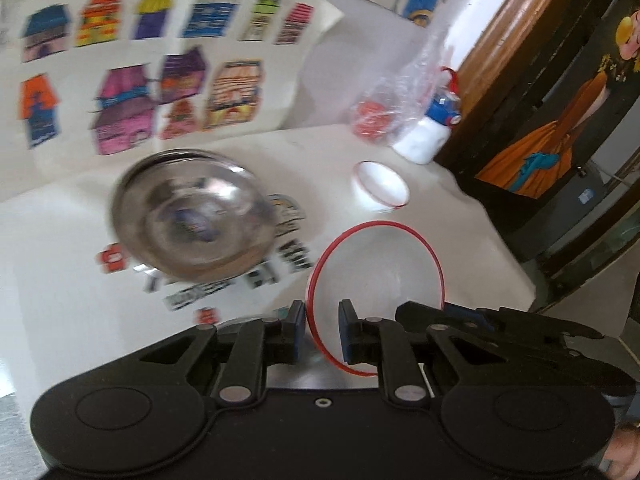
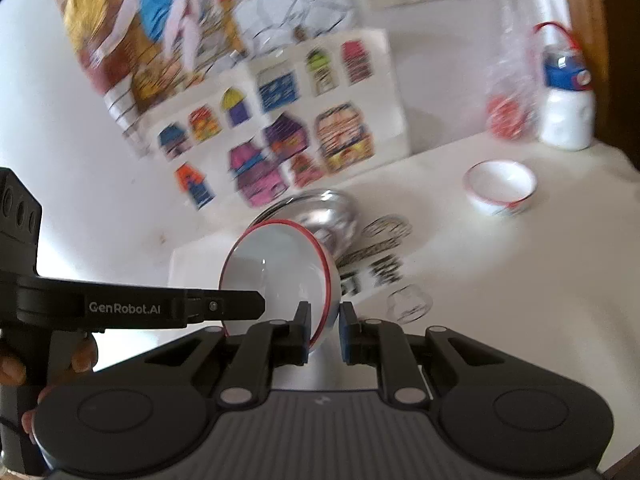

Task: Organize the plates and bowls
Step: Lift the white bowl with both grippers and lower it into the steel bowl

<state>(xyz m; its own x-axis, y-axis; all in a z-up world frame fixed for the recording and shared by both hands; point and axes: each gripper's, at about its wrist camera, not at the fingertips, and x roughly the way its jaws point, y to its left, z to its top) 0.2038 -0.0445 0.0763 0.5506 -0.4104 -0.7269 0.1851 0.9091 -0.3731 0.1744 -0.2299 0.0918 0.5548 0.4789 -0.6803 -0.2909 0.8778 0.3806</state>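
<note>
A large white bowl with a red rim [image 1: 380, 276] is held off the white table, tilted. My left gripper [image 1: 322, 332] is shut on its rim at one side. My right gripper [image 2: 324, 330] is shut on the same bowl [image 2: 276, 268] at its other side; the left gripper's black body [image 2: 140, 308] shows beside it. A shiny steel bowl [image 1: 192, 212] sits on the table behind, also in the right wrist view [image 2: 328, 216]. A small white bowl with a red rim [image 1: 380, 188] stands farther right, also in the right wrist view [image 2: 500, 188].
A white bottle with a blue cap [image 2: 566, 100] and a clear plastic bag with something red [image 2: 506, 108] stand at the back right. Coloured posters [image 1: 140, 76] lean on the wall. A small clear glass item [image 2: 410, 303] lies on the table. A dark wooden cabinet [image 1: 560, 120] borders the table's right side.
</note>
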